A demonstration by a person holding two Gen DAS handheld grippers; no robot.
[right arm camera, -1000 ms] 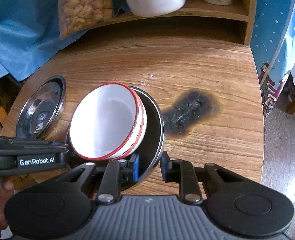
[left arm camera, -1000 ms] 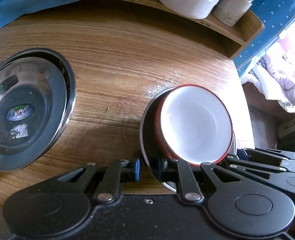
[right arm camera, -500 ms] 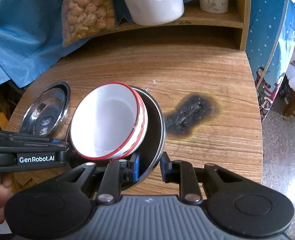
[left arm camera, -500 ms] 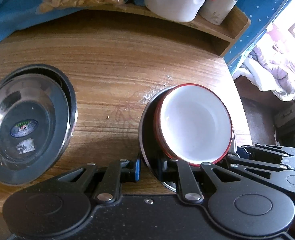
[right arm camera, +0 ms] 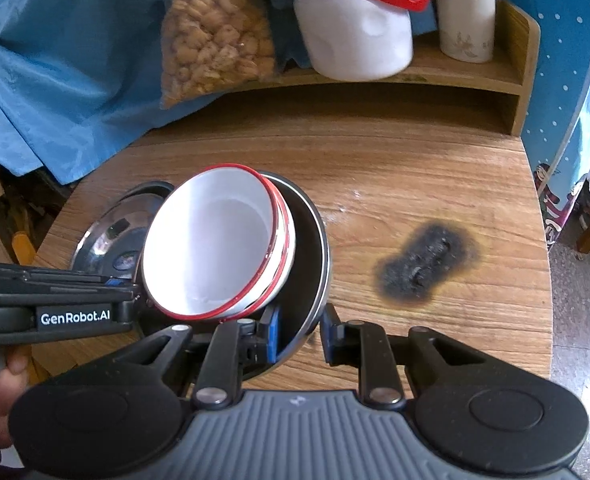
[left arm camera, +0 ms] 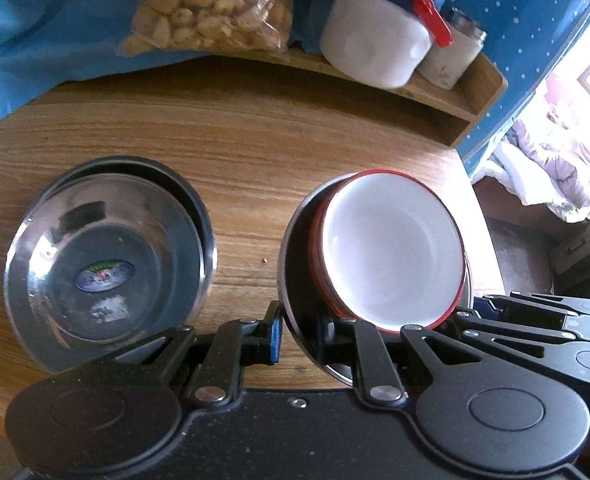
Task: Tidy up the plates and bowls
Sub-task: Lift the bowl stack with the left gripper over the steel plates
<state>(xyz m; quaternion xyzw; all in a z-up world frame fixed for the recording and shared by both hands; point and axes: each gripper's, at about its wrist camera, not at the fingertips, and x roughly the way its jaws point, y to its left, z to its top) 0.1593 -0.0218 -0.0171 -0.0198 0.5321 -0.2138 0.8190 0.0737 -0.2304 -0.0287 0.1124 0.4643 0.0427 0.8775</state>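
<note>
A steel plate (left arm camera: 299, 276) carries stacked white bowls with red rims (left arm camera: 391, 248) and hangs a little above the wooden table (left arm camera: 255, 152), held from both sides. My left gripper (left arm camera: 301, 334) is shut on the plate's left rim. My right gripper (right arm camera: 301, 334) is shut on the opposite rim of the same steel plate (right arm camera: 309, 248), with the white bowls (right arm camera: 211, 248) leaning toward its left. A separate stack of steel plates (left arm camera: 107, 264) lies on the table to the left, also seen behind the bowls as steel plates (right arm camera: 107, 236).
At the back, a wooden shelf (right arm camera: 475, 76) holds a bag of snacks (right arm camera: 215, 52), a white jug with a red handle (right arm camera: 355, 40) and a white canister (right arm camera: 465, 20). A black burn mark (right arm camera: 423, 268) scars the table. Blue cloth (right arm camera: 55, 80) hangs on the left.
Both grippers have risen with the plate and bowls. The table looks farther away, and more of the shelf and its jars has come into view.
</note>
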